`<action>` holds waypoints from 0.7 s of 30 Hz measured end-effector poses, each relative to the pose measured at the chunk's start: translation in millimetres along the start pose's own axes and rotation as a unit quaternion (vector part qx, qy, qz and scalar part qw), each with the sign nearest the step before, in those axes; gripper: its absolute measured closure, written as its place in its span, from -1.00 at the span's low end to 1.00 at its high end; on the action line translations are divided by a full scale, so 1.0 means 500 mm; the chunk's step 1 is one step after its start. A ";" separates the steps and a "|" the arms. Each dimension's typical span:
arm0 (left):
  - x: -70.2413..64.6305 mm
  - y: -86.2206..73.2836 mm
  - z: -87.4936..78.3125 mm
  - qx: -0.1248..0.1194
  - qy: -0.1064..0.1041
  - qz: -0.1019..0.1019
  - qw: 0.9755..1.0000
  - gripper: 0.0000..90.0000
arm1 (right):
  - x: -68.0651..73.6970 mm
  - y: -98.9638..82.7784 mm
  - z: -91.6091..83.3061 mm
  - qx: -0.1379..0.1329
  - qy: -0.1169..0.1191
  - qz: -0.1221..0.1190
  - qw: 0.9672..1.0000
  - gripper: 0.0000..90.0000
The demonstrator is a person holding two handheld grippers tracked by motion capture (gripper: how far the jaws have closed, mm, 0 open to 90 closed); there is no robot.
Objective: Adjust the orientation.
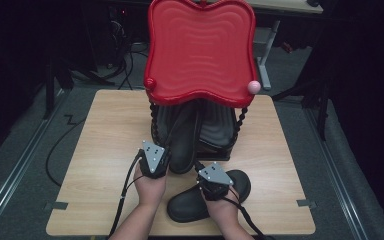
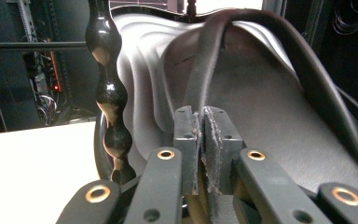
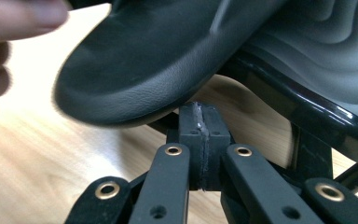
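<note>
Nearest the camera, a person's forearms come in over the desk's (image 1: 95,165) near edge, each hand working a pair of tongs. Largest on the desk is a two-tier rack near the far edge: a red wavy tray (image 1: 200,50) over a dark lower shelf (image 1: 217,131). One black slipper (image 1: 182,150) leans heel-out on that shelf; the left tongs (image 1: 161,161) are clamped on its thin edge, the pads pinching it in the left gripper view. The second slipper (image 1: 190,204) lies flat near the desk's near edge. The right tongs (image 1: 211,189), pressed together and holding nothing, hover just over it. Judged from this, the first slipper is being seated on the shelf; the next move calls for sliding it fully in, letting go, then parting the right tongs to take the second slipper.
</note>
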State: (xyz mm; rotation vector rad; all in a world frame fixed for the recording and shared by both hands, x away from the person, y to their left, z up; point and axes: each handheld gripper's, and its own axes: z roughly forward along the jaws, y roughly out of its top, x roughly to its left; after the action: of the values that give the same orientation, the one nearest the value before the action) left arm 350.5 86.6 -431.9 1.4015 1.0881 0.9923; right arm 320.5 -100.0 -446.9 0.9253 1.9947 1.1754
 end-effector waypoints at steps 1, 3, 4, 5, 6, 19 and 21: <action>-0.001 0.001 0.000 0.000 0.000 0.002 1.000 0.86 | 0.007 -0.004 -0.012 -0.004 0.007 -0.006 1.000 0.99; -0.007 0.002 0.001 0.000 0.002 0.011 1.000 0.86 | 0.026 -0.012 -0.031 -0.012 0.019 -0.020 1.000 0.99; -0.009 0.002 0.002 -0.001 0.004 0.012 1.000 0.86 | 0.036 -0.017 -0.037 -0.015 0.028 -0.027 0.999 0.99; -0.010 0.002 0.002 0.000 0.004 0.011 1.000 0.86 | 0.047 -0.021 -0.039 -0.013 0.035 -0.033 0.999 0.99; -0.011 0.003 0.003 0.000 0.004 0.009 1.000 0.86 | 0.054 -0.023 -0.038 -0.012 0.041 -0.039 0.998 0.99; 0.009 0.012 0.014 0.014 -0.021 -0.007 1.000 0.62 | 0.034 -0.006 0.010 0.006 0.020 -0.031 0.999 0.99; 0.010 0.004 0.008 0.014 -0.037 -0.003 0.999 0.50 | 0.028 -0.001 0.015 0.004 0.018 -0.026 0.999 0.99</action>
State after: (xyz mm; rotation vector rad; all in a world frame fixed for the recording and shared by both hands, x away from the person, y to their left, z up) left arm 355.6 90.4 -430.4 1.4453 1.0543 0.9161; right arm 318.5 -85.2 -452.5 0.8567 2.0404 1.1632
